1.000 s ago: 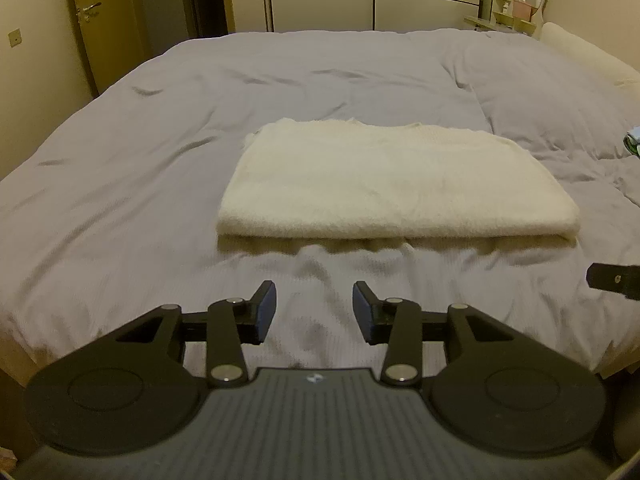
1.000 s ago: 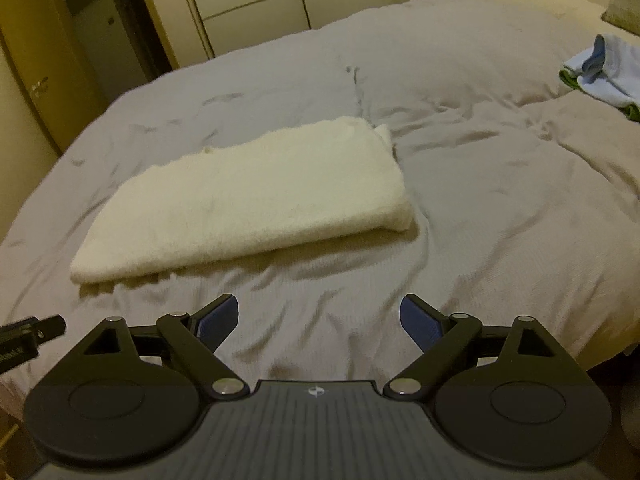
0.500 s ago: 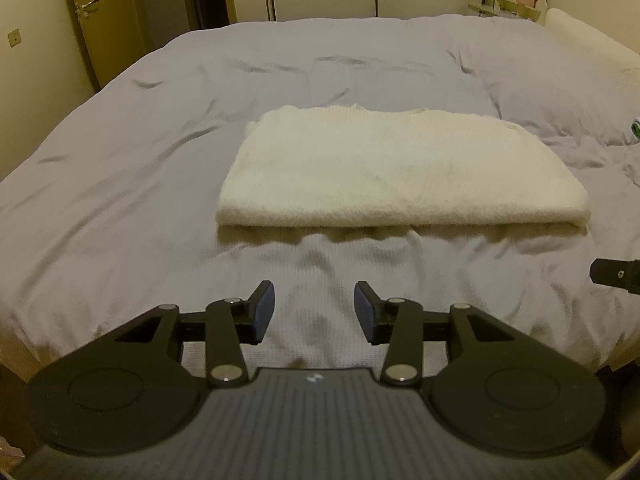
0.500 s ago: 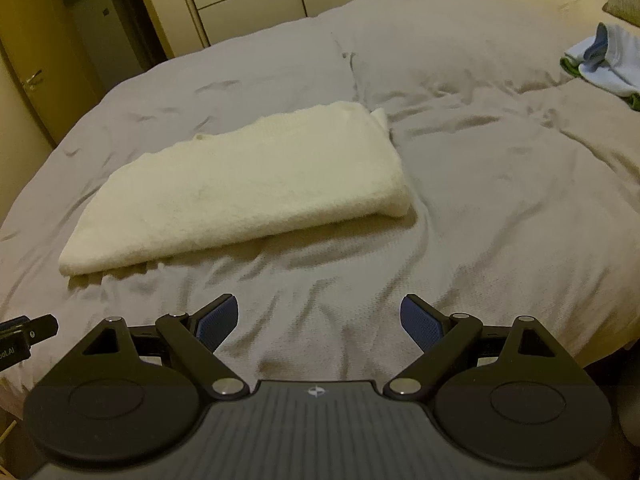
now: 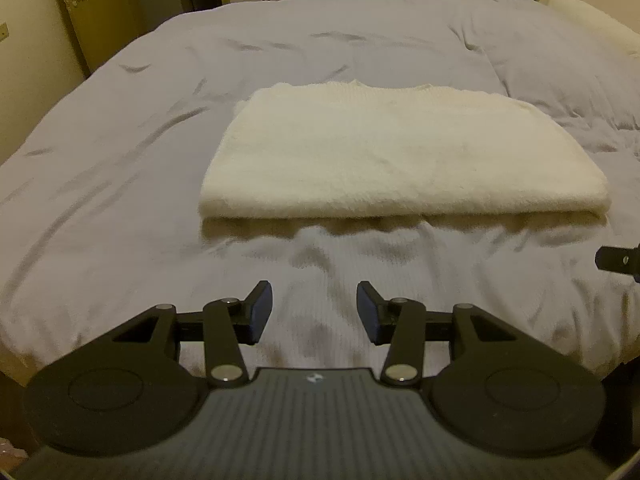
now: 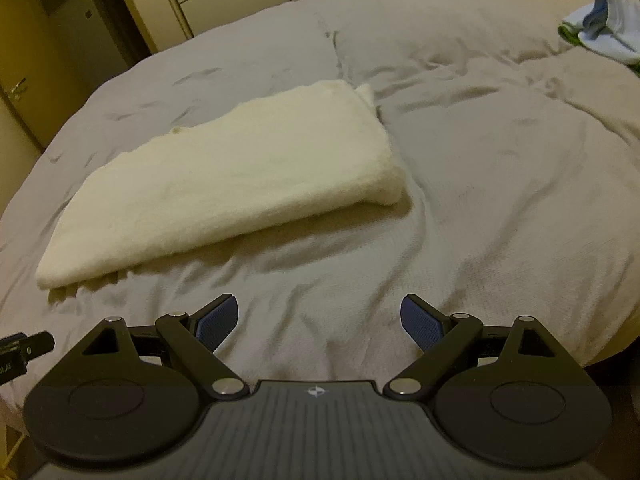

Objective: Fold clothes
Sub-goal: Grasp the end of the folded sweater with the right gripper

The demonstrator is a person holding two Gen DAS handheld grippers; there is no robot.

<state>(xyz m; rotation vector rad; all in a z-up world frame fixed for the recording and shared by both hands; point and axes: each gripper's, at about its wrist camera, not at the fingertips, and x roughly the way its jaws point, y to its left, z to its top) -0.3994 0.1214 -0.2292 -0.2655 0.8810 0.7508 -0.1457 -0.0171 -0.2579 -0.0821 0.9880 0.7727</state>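
Left wrist view: a cream folded garment lies flat on the grey bed, its thick folded edge toward the camera. The left hand-held gripper hovers over bare cover just short of that edge, fingers partly apart and grasping nothing. Right wrist view: the right hand-held gripper is spread wide and empty, near the garment's right corner and apart from it. A pile of blue and white clothes sits well beyond the garment, at the bed's far right.
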